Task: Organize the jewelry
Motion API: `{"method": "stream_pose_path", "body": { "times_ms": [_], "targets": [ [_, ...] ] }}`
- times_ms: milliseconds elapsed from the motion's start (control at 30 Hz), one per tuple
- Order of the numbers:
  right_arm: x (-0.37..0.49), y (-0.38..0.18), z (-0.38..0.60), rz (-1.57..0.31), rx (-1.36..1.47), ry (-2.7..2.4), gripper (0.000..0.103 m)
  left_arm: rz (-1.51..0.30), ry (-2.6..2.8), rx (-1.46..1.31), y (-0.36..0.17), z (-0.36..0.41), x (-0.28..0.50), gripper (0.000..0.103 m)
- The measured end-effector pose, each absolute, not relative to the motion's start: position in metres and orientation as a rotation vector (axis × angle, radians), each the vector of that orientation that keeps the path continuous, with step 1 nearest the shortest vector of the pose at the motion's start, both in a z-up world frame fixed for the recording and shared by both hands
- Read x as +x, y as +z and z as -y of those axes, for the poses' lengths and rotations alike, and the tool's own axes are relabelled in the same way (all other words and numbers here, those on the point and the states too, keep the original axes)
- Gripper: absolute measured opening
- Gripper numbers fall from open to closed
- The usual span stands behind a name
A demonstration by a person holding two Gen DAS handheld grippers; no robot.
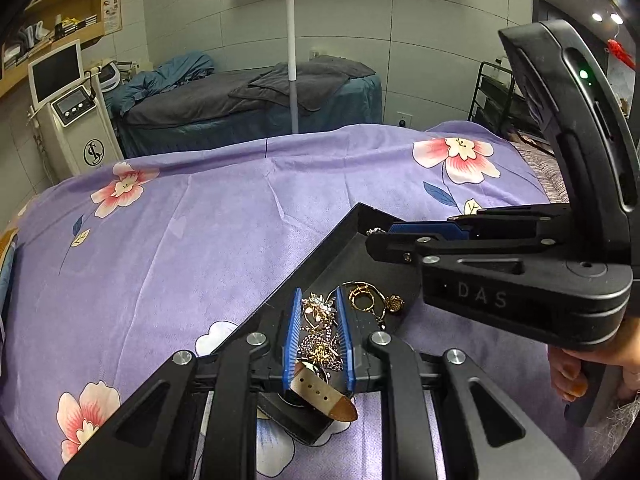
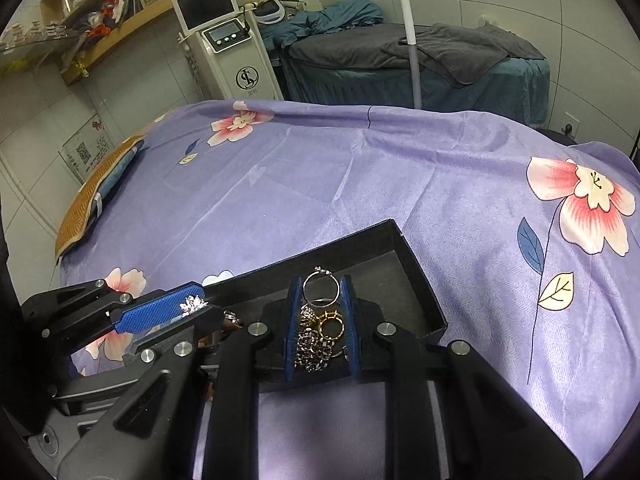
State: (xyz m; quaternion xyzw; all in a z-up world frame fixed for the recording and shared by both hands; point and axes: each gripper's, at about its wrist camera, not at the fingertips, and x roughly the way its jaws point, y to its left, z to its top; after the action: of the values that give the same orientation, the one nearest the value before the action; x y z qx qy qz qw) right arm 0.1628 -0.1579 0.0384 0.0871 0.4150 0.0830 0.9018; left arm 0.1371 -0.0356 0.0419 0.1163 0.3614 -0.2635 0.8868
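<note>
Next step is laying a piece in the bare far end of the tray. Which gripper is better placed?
Right. The right gripper pinches a silver ring at its fingertips, above the black tray's bare far end. The left gripper sits low over the tangled jewelry pile at the near end.

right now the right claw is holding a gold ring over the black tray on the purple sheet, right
Not quite: the ring in the right claw is silver, not gold, as the right wrist view shows. The gold rings lie below it in the black tray. The rest holds: the ring is pinched over the tray on the purple sheet.
</note>
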Motion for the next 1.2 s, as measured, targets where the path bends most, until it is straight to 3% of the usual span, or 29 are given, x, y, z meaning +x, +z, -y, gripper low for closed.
{"method": "stream_pose_path", "body": {
  "times_ms": [200, 267, 333, 367, 467, 600, 667, 833, 1200],
  "targets": [
    [0.164, 0.030, 0.160, -0.873, 0.186, 0.140, 0.021, -0.765, -0.542, 0.237, 0.034, 0.035, 0.141, 0.017],
    [0.161, 0.032, 0.160, -0.865, 0.168, 0.132, 0.026, -0.770, -0.542, 0.243, 0.032, 0.036, 0.141, 0.018],
    [0.159, 0.036, 0.158, -0.847, 0.131, 0.111, 0.052, -0.764, -0.533, 0.250, 0.032, 0.037, 0.140, 0.034],
    [0.157, 0.038, 0.157, -0.833, 0.116, 0.100, 0.056, -0.756, -0.532, 0.247, 0.033, 0.037, 0.139, 0.044],
    [0.153, 0.045, 0.157, -0.803, 0.086, 0.075, 0.057, -0.724, -0.509, 0.234, 0.038, 0.035, 0.135, 0.068],
    [0.144, 0.051, 0.163, -0.800, 0.099, 0.018, 0.063, -0.701, -0.496, 0.212, 0.045, 0.029, 0.130, 0.081],
    [0.136, 0.053, 0.167, -0.791, 0.133, 0.012, 0.074, -0.699, -0.496, 0.192, 0.048, 0.024, 0.126, 0.091],
    [0.122, 0.048, 0.167, -0.825, 0.156, -0.014, 0.078, -0.740, -0.472, 0.163, 0.048, 0.011, 0.113, 0.097],
    [0.102, 0.026, 0.163, -1.008, 0.122, -0.034, 0.084, -0.912, -0.363, 0.175, 0.036, -0.018, 0.096, 0.097]
  ]
}}
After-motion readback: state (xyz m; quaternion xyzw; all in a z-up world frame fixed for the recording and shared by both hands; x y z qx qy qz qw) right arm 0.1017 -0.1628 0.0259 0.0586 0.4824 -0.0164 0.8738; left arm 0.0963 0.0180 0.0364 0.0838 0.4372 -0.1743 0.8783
